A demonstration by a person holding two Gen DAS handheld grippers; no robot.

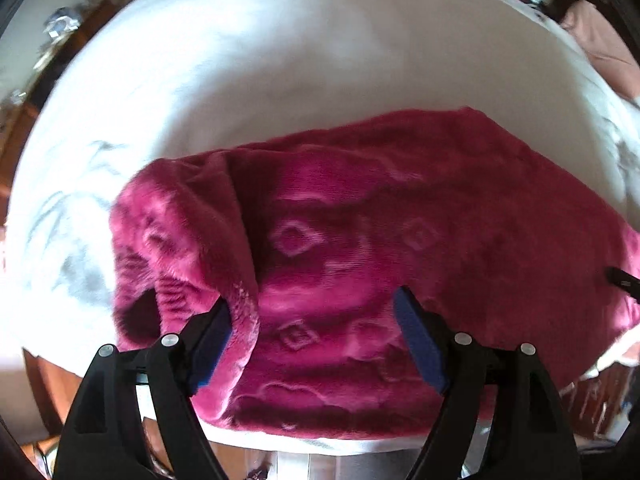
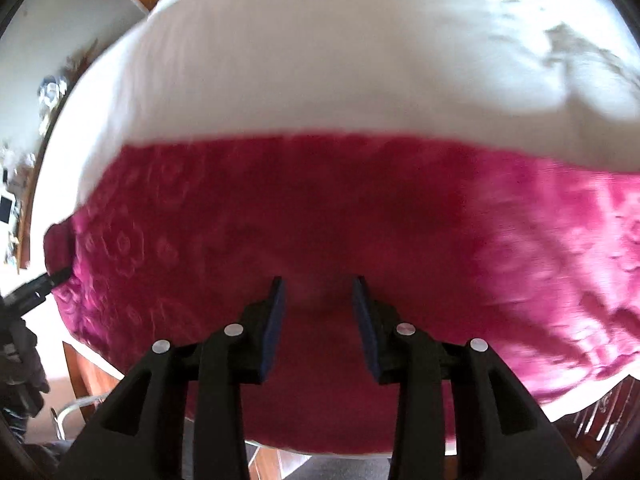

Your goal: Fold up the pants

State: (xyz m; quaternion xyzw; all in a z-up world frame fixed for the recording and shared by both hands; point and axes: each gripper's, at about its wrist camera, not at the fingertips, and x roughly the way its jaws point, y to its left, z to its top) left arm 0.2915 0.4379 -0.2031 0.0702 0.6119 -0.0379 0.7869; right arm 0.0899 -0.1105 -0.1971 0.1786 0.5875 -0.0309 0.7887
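The left gripper (image 1: 314,300) is spread wide over the near edge of the magenta fleece pants (image 1: 400,220), its blue-padded fingers (image 1: 418,340) apart with plush fabric between them but not pinched; the left pad sits against a rolled-over fold of the pants (image 1: 188,232). The right gripper (image 2: 318,288) is also released, its jaws parted with a narrower gap, hovering just over the pants (image 2: 320,208) near their front edge; whether the tips touch the fleece cannot be told through the blur. The pants lie spread across the near part of a white cloth-covered table (image 1: 260,80), embossed with diamond and flower shapes, their near hem close to the table's front rim. In the right wrist view the left gripper's black tip (image 2: 52,278) shows at the pants' left end.
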